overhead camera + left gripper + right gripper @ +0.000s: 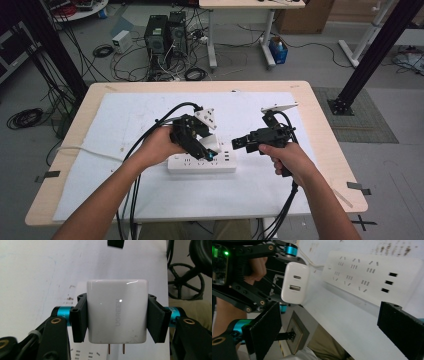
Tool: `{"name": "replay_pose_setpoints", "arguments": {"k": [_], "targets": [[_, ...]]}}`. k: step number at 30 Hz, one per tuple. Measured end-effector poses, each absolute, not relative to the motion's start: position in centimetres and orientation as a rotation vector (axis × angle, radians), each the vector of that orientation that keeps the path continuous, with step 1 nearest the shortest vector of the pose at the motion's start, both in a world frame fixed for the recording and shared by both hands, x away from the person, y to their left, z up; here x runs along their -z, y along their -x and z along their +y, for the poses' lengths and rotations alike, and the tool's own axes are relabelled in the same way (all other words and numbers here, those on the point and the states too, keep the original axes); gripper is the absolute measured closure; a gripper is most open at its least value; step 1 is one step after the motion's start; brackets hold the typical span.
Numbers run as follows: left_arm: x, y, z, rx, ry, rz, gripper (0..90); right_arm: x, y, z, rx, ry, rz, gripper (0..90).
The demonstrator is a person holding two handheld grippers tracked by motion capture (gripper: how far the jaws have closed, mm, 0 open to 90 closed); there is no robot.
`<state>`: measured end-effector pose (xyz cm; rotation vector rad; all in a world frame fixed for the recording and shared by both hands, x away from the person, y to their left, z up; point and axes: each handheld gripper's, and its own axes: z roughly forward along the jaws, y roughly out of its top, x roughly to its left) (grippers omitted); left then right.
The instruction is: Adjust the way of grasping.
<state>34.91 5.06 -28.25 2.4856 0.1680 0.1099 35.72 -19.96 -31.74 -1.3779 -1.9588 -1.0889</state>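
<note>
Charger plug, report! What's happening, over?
Left claw shut on white charger, prongs above power strip. Right claw open, empty. Nothing blocking.

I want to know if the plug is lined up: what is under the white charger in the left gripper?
Under the charger, its two prongs hang above the white power strip. The charger's body covers which socket lies directly below.

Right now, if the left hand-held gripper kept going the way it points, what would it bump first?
Probably the power strip: the left hand-held gripper holds the charger with its prongs aimed at it.
</note>
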Motion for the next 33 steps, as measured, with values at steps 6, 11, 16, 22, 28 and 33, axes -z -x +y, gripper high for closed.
{"name": "replay_pose_setpoints", "arguments": {"k": [6, 11, 16, 22, 28, 33], "targets": [[28.7, -34.7, 4.3, -0.108, -2.462, 0.138, 42.6, 31.8, -35.9, -18.8, 1.088, 1.365, -1.937, 6.5], [28.9, -34.6, 3.7, -0.109, -2.462, 0.114, 42.6, 31.8, -36.0, -18.0, 1.073, 1.365, -1.939, 7.8], [29.0, -34.6, 3.5, -0.107, -2.453, 0.111, 42.6, 31.8, -36.2, -17.4, 1.084, 1.354, -1.917, 13.8], [29.1, -34.6, 3.1, -0.109, -2.442, 0.117, 42.6, 31.9, -36.4, -16.9, 1.076, 1.351, -1.91, 18.2], [29.2, -34.5, 2.9, -0.113, -2.447, 0.112, 42.6, 32.0, -36.5, -16.7, 1.067, 1.338, -1.882, 35.3], [29.2, -34.3, 2.7, -0.122, -2.451, 0.106, 42.6, 32.2, -36.6, -16.8, 1.03, 1.343, -1.857, 37.0]]}}
